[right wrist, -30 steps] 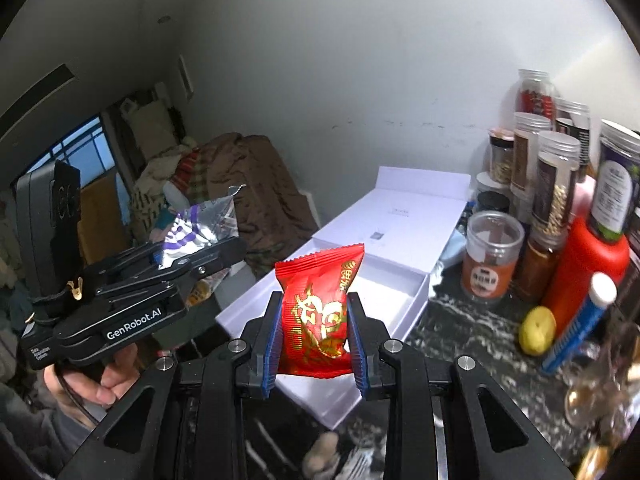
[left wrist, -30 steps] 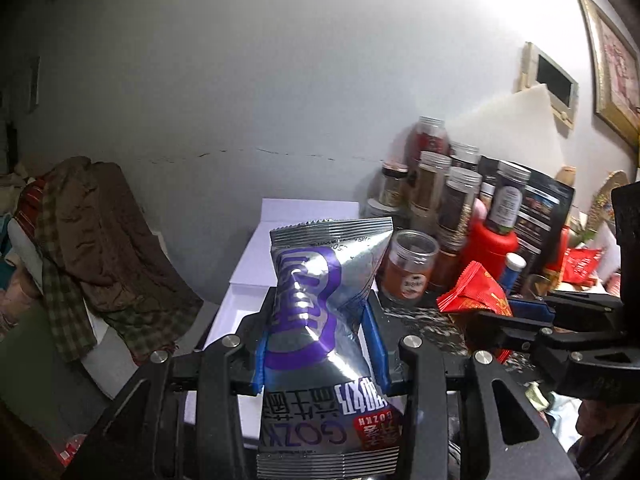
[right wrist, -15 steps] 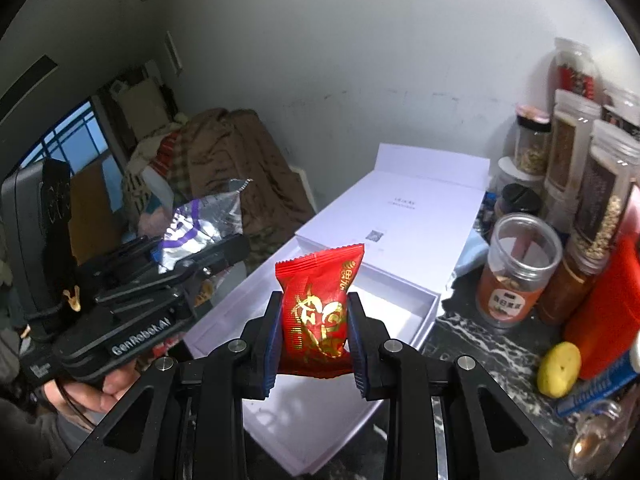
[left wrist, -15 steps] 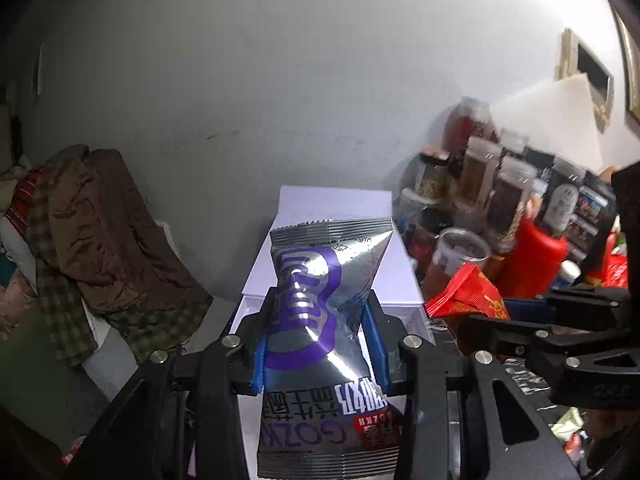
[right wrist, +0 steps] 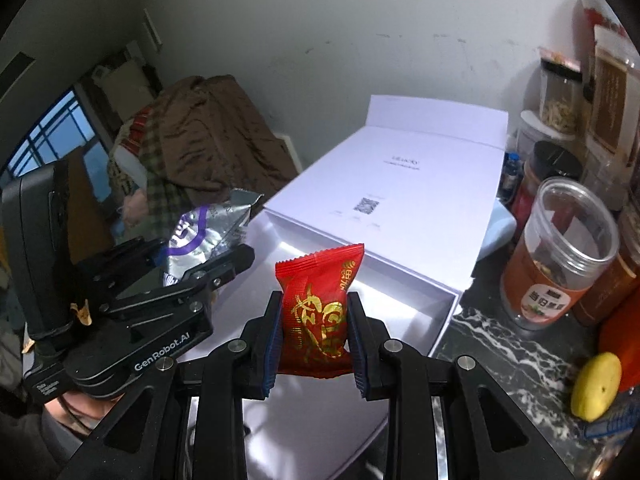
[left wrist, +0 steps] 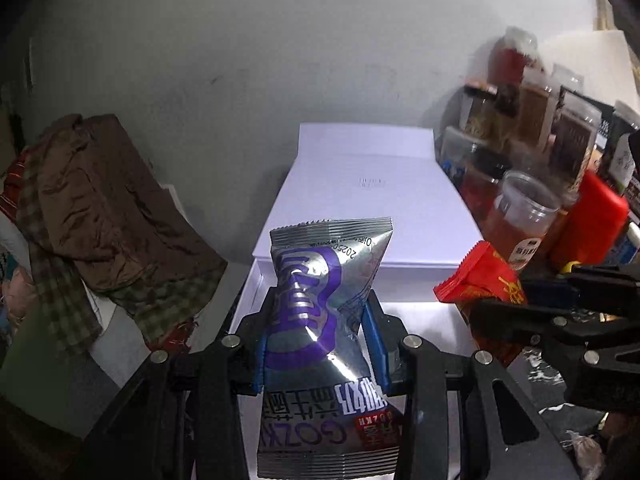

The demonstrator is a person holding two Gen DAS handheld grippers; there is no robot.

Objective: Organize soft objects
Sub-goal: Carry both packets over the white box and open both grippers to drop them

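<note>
My left gripper (left wrist: pixel 320 336) is shut on a silver and purple snack packet (left wrist: pixel 320 308), held upright above the open white box (left wrist: pixel 416 292). My right gripper (right wrist: pixel 316 336) is shut on a red packet with gold print (right wrist: pixel 320 300), held over the box tray (right wrist: pixel 400 292). The red packet also shows in the left wrist view (left wrist: pixel 480 280) to the right of the silver one. The left gripper with the silver packet (right wrist: pixel 208 228) shows at the left of the right wrist view. The box lid (right wrist: pixel 400 176) lies folded back toward the wall.
Several jars and bottles (right wrist: pixel 560 256) crowd the dark marble counter (right wrist: pixel 500 356) right of the box. A yellow lemon-like object (right wrist: pixel 596 384) lies at the right. A pile of brown and checked clothes (left wrist: pixel 100 216) sits to the left. A grey wall stands behind.
Both grippers have moved forward and closer to the white box, each still holding its packet. The box now fills more of both views.
</note>
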